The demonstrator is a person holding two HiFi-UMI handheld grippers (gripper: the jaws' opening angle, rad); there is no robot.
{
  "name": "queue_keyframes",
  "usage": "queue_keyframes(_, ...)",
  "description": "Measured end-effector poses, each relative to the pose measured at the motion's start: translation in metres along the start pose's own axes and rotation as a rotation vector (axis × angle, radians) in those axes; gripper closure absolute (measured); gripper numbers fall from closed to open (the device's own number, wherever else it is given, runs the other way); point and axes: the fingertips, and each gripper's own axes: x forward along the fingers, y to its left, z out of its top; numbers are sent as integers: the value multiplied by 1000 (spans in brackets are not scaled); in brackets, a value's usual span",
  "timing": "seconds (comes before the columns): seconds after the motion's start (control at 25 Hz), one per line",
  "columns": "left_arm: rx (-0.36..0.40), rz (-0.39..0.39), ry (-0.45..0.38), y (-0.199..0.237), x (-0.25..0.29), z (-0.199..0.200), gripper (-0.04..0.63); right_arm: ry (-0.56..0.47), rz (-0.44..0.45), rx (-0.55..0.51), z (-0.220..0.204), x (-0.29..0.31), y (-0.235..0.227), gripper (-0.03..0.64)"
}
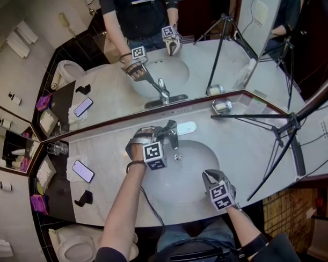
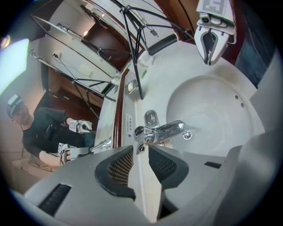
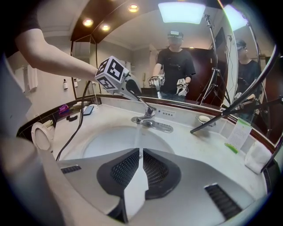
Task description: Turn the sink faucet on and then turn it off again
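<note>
A chrome faucet [image 1: 172, 134] stands at the back of the white oval sink [image 1: 195, 169]. In the right gripper view its lever [image 3: 144, 104] is tilted up and a thin stream of water [image 3: 137, 134] falls from the spout into the basin. My left gripper [image 1: 163, 134] reaches in from the left and is shut on the lever's tip [image 2: 140, 148], which shows between its pads; the spout [image 2: 171, 129] points past it over the basin. My right gripper [image 1: 209, 176] hovers over the sink's front right rim, shut and empty [image 3: 140, 152].
A tripod [image 1: 277, 134] spreads its legs over the counter on the right, near a soap dish [image 1: 221, 106]. On the left lie a phone [image 1: 82, 171] and a glass [image 1: 57, 148]. A mirror [image 1: 151, 64] backs the counter. A toilet [image 1: 77, 249] stands lower left.
</note>
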Motion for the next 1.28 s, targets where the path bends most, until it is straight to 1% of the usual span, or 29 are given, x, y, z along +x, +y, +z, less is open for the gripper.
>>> queue_keyframes(0.12, -41, 61, -26, 4, -41, 9, 524, -14, 5, -16, 8, -6, 6, 568)
queue_keyframes(0.24, -78, 107, -31, 0, -71, 8, 584, -29, 4, -35, 17, -13, 8, 568)
queue_keyframes(0.28, -98, 121, -35, -2, -81, 8, 592, -35, 3, -41, 20, -15, 8, 568)
queue_keyframes(0.4, -195, 158, -65, -6, -111, 11, 592, -50, 1, -59, 29, -21, 8, 568)
queue_keyframes(0.64, -405, 188, -132, -34, -160, 21, 594, -87, -15, -97, 51, -34, 3, 568)
queue_keyframes(0.72, -496, 185, -164, -48, -168, 21, 594, -97, -22, -108, 58, -38, 1, 568)
queue_keyframes(0.88, -726, 161, -231, -76, -181, 13, 594, -105, -27, -131, 65, -42, 1, 568)
queue_keyframes(1.0, -894, 169, -280, -82, -195, 6, 594, -105, -34, -143, 67, -46, 0, 568)
queue_keyframes(1.16, -1127, 134, -370, -93, -208, -5, 594, -101, -46, -154, 67, -53, -1, 568)
queue_keyframes(1.24, -1215, 132, -399, -98, -214, -12, 594, -102, -57, -154, 66, -57, -2, 568)
queue_keyframes(1.28, -1242, 139, -407, -101, -215, -16, 594, -103, -61, -152, 65, -59, -2, 567)
